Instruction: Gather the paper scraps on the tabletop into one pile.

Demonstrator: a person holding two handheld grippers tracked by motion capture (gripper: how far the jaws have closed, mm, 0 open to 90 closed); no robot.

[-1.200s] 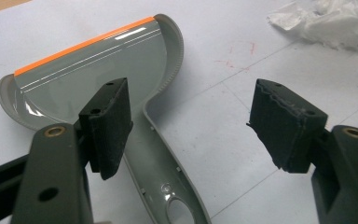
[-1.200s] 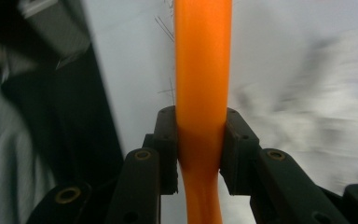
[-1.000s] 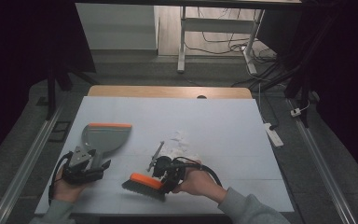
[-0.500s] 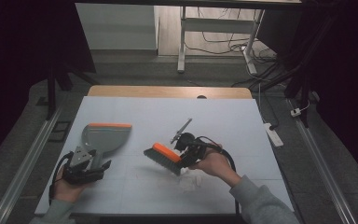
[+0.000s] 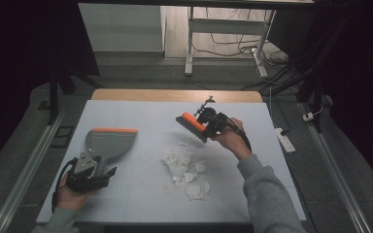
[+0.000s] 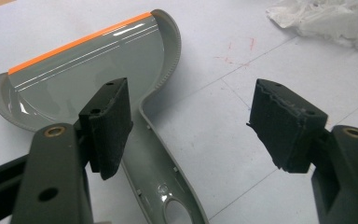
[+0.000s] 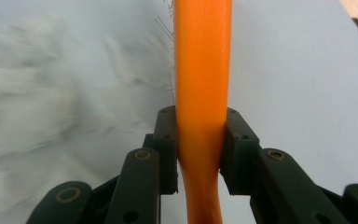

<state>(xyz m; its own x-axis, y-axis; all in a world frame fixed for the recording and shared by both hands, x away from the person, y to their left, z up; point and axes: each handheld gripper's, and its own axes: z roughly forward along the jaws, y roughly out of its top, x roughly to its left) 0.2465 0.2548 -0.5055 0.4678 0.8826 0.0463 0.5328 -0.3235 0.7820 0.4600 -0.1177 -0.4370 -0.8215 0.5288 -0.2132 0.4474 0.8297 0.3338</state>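
two grippers: right gripper (image 5: 209,127) pinches the orange brush (image 5: 192,125) above the paper scraps (image 5: 184,167); left gripper (image 6: 191,126) spread over the dustpan (image 6: 88,70) handle.

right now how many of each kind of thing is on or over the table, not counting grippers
dustpan: 1
hand brush: 1
pile of crumpled white paper: 1
total: 3

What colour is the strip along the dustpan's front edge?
Orange, on a grey dustpan. Clearest in the left gripper view.
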